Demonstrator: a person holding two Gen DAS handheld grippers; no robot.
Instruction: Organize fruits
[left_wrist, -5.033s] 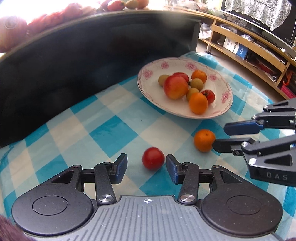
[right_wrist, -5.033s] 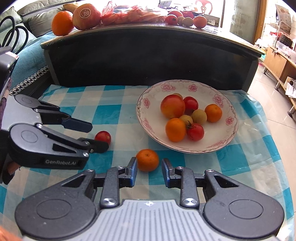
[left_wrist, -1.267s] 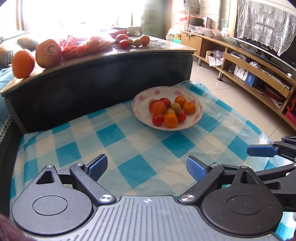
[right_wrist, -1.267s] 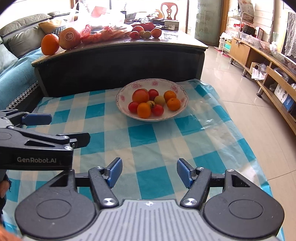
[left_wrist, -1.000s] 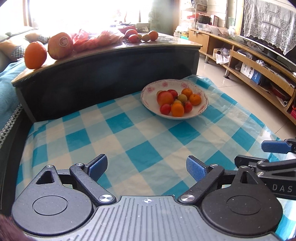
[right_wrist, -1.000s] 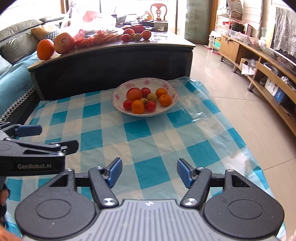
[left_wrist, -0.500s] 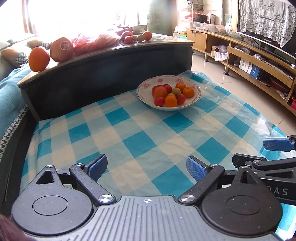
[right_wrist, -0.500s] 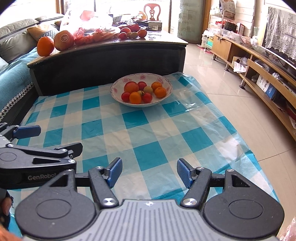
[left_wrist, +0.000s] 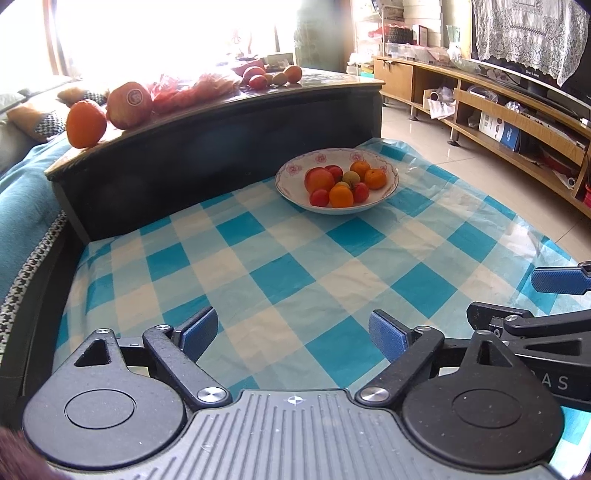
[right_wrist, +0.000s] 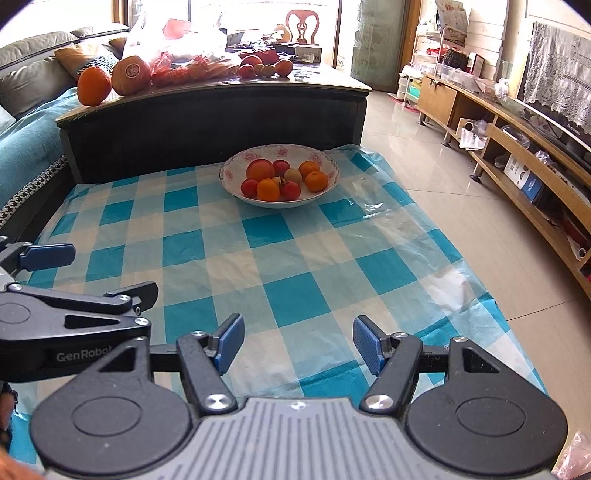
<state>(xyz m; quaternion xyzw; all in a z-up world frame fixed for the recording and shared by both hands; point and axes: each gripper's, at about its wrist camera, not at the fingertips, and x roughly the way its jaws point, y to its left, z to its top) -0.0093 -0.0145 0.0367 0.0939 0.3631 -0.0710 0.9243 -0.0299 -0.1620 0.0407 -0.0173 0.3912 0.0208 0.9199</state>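
Both wrist cameras sit low at the near edge of the checked cloth (left_wrist: 280, 258), looking forward along their own tongs; both face the far bowl of fruit (left_wrist: 337, 181), well apart from them; each view catches the other tongs at its side.

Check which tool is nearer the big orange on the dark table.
Left. The left tool sits in front of the orange, offset right; the right tool is further right.

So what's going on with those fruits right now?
Left gripper open, empty. Right gripper open, empty. Fruits piled in white floral bowl; blue checked cloth bare between. Nothing in the way.
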